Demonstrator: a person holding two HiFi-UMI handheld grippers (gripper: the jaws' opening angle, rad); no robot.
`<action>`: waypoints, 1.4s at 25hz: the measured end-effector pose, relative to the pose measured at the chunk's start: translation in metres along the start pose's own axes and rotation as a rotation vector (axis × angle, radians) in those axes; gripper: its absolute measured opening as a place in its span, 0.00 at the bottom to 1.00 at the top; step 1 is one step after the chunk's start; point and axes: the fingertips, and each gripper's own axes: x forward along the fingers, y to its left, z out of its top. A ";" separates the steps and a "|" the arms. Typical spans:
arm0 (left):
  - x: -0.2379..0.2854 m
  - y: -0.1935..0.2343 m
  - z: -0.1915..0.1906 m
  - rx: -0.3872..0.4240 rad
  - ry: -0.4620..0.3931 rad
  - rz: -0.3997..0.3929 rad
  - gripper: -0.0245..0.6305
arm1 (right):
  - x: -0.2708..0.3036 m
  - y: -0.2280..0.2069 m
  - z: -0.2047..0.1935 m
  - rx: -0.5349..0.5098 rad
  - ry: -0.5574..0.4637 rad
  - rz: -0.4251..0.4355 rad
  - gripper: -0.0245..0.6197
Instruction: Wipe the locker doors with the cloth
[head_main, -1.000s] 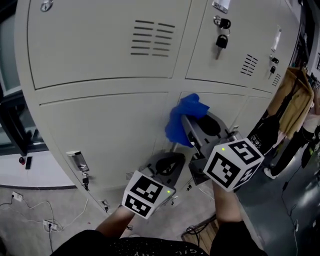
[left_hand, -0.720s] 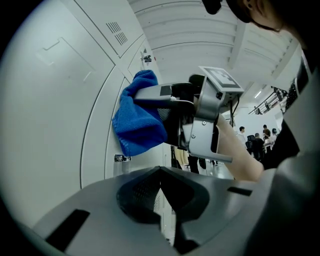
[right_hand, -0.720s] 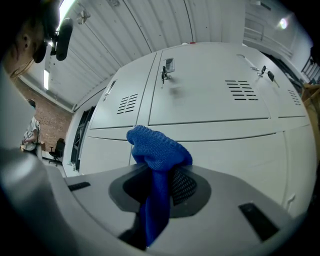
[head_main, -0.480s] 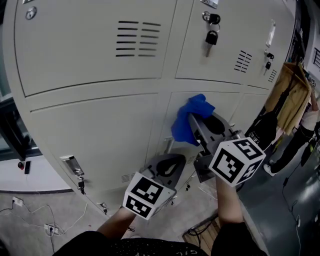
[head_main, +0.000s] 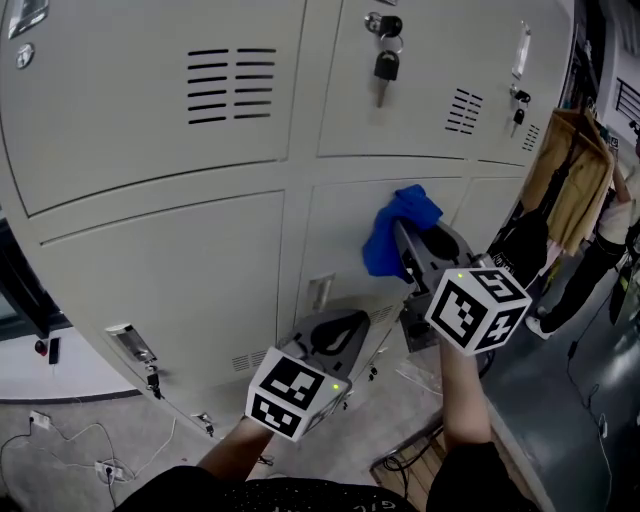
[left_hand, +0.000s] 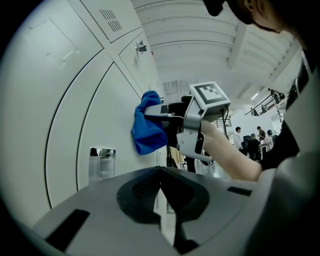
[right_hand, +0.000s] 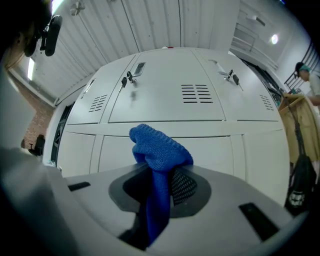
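Grey flooring (head_main: 90, 420) is seen at the bottom of the head view, with white cables (head_main: 60, 440) strewn over it. Nearest the camera, two claws are held, one in each hand. The left claw (head_main: 347, 318) is kept low, just short of the lockers; in its own view its jaws are brought together at the tips with nothing between them (left_hand: 160, 168). The right claw (head_main: 402, 228) is raised higher and further forward, and its jaws are closed on one blue cloth (right_hand: 157, 145), which is bunched above the jaws and trails down between them. The cloth (head_main: 392, 232) is pressed against the middle lower locker door (head_main: 330, 230), near that door's upper edge; the contact is confirmed in the left gripper view (left_hand: 147, 127).

Six locker doors are counted in the head view, three above and three below. Two sets of vent slots are visible on the upper doors (head_main: 222, 85) (head_main: 462, 110). Keys are hung from two upper locks (head_main: 385, 55) (head_main: 517, 100), and one more set is seen at the lower left door (head_main: 150, 378).

Beyond the lockers to the right, a brown coat (head_main: 580, 170) is hung, and several people (left_hand: 250, 140) are made out far off.
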 end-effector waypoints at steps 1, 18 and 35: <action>0.002 -0.001 0.000 0.000 0.001 -0.004 0.05 | -0.001 -0.006 0.000 -0.014 0.001 -0.022 0.16; 0.018 0.010 -0.012 -0.054 0.017 0.000 0.05 | -0.016 -0.111 -0.007 -0.046 0.011 -0.267 0.16; 0.011 -0.003 -0.008 -0.039 0.013 -0.012 0.05 | -0.023 -0.143 -0.008 -0.068 0.087 -0.378 0.16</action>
